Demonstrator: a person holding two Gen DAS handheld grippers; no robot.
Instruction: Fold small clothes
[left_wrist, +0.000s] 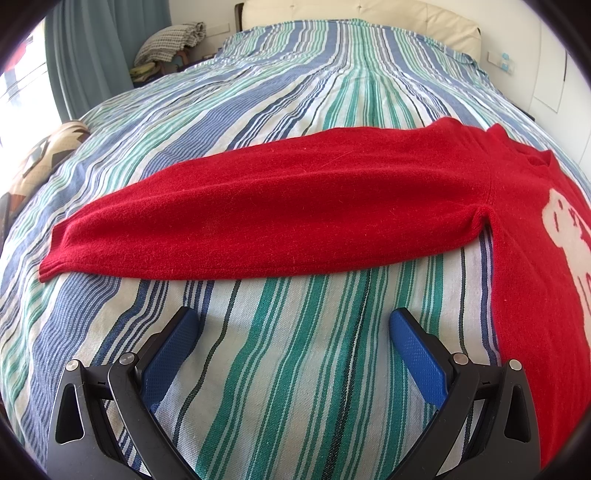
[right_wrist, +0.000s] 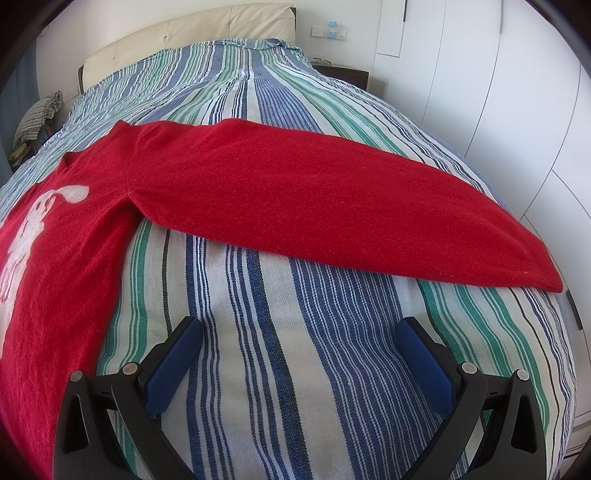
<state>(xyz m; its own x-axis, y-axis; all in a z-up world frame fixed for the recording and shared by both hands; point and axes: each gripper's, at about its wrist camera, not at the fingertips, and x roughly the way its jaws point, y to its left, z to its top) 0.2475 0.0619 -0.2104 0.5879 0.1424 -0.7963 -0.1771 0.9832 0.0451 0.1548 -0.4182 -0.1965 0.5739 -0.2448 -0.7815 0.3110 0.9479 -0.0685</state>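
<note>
So, starting on the left side: the left gripper (left_wrist: 293, 325) hangs low over the striped bedspread (left_wrist: 280, 369), its blue-padded fingers (left_wrist: 173, 354) spread wide apart with nothing between them. Just ahead of those fingertips lies the red sweater (left_wrist: 517, 258), spread flat on the bed, and its left sleeve (left_wrist: 258, 225) stretches straight out across the view, the cuff ending far to the left. The fingertips are near the sleeve's lower edge but not touching it; bare striped cloth shows between them. At the right edge of this view a white motif (left_wrist: 569, 236) sits on the sweater's front, cut off by the frame. Beyond the bed, a cream headboard (left_wrist: 354, 11) stands at the far end, and a checked cloth (left_wrist: 173, 40) is heaped off to the left near a teal curtain (left_wrist: 92, 55).

Over to the right side now: the right gripper (right_wrist: 301, 328) mirrors the other, jaws wide apart and empty, hovering over the bedspread just short of the right sleeve (right_wrist: 332, 206). That sleeve runs out flat toward the right, its cuff reaching the bed's edge. White cupboard doors (right_wrist: 517, 110) fill the wall to the right.
</note>
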